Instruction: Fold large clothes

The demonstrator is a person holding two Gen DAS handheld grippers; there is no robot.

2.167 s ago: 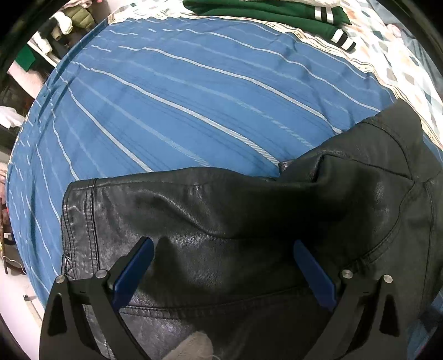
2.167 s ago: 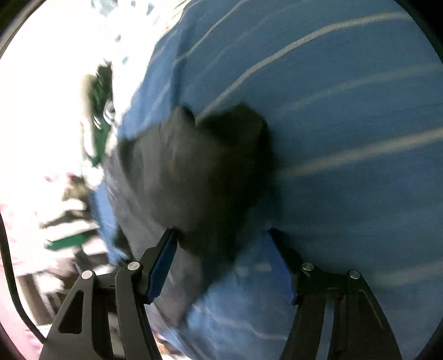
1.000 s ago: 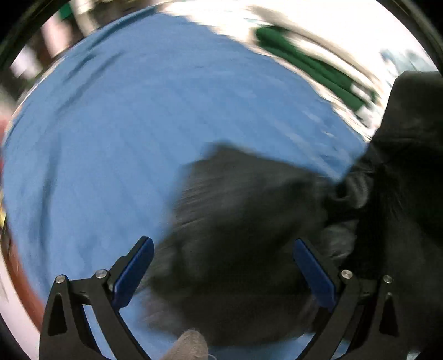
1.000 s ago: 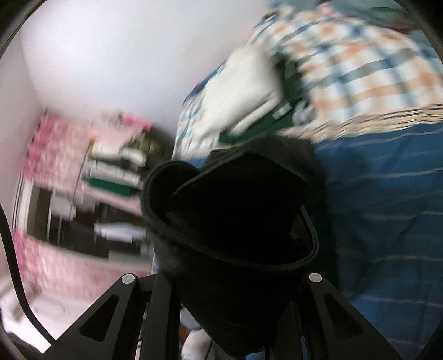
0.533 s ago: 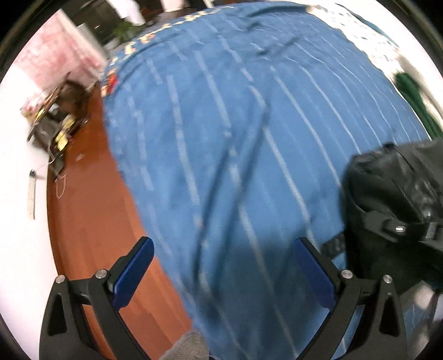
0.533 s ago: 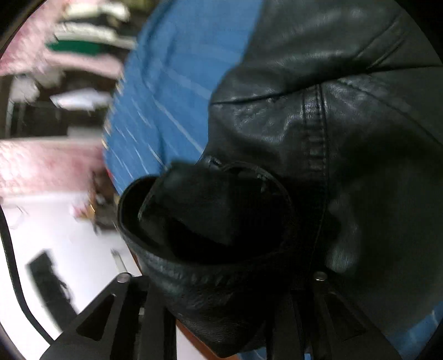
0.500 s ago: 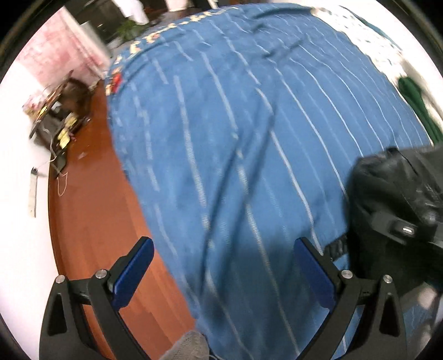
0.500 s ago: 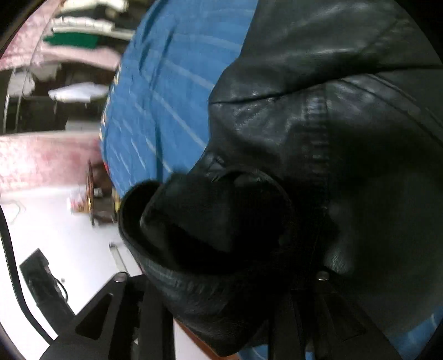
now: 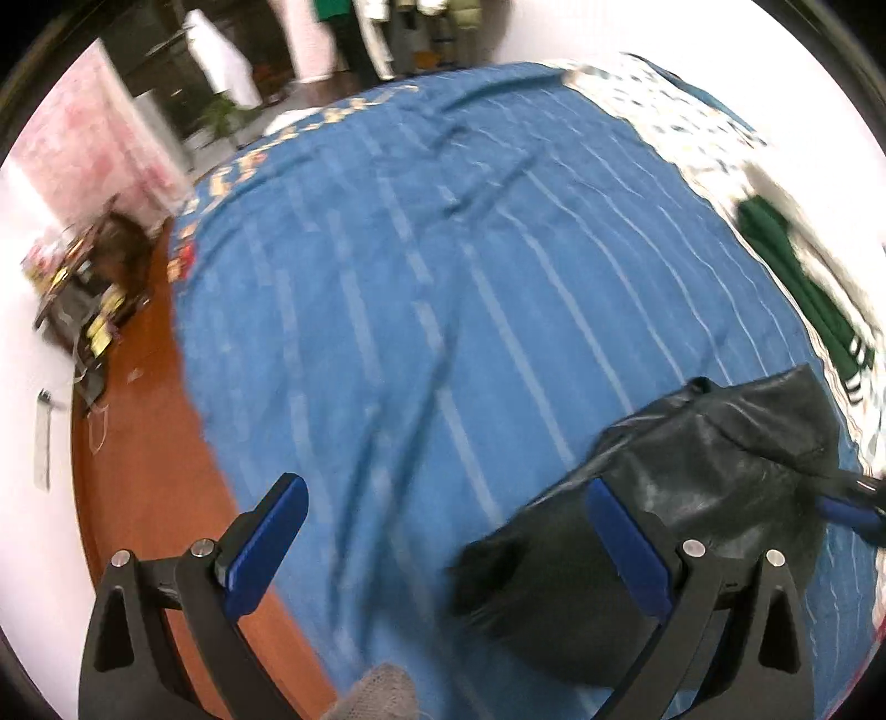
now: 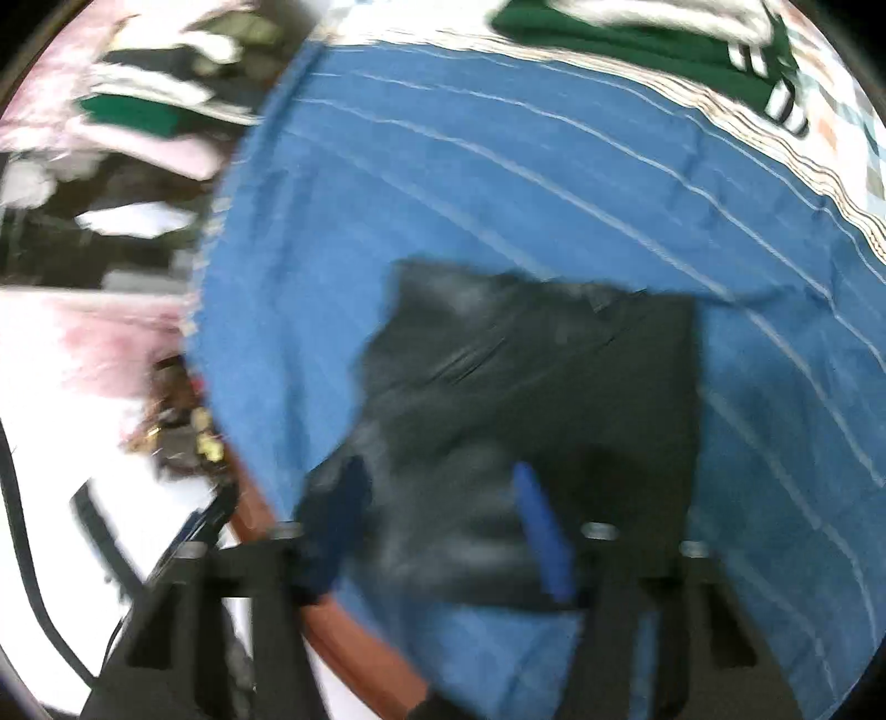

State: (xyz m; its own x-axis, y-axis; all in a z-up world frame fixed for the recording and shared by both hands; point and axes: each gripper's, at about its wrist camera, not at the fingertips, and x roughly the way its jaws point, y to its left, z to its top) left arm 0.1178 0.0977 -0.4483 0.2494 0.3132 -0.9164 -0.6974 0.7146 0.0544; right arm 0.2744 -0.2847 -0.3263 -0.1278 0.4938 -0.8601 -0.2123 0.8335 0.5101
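Note:
A black leather jacket [image 10: 542,399] lies folded into a rough square on the blue striped bedsheet [image 10: 498,183]. It also shows in the left wrist view [image 9: 692,498] at the lower right. My right gripper [image 10: 437,520] is open just above the jacket's near edge, its blue pads apart; the view is blurred. My left gripper [image 9: 443,537] is open and empty over bare sheet [image 9: 415,277], left of the jacket. The right gripper's blue tip [image 9: 853,512] shows at the far right there.
A folded green garment with white stripes [image 10: 664,39] lies on the checked bedding [image 10: 841,111] at the back. The bed's edge drops to an orange-brown floor [image 9: 138,471] on the left. Shelves with clothes [image 10: 144,99] and clutter [image 9: 83,299] stand beyond.
My right gripper has let go of the jacket, opened and drawn back; the jacket now lies flat on the sheet. My left gripper stays open and has swung slightly toward the jacket.

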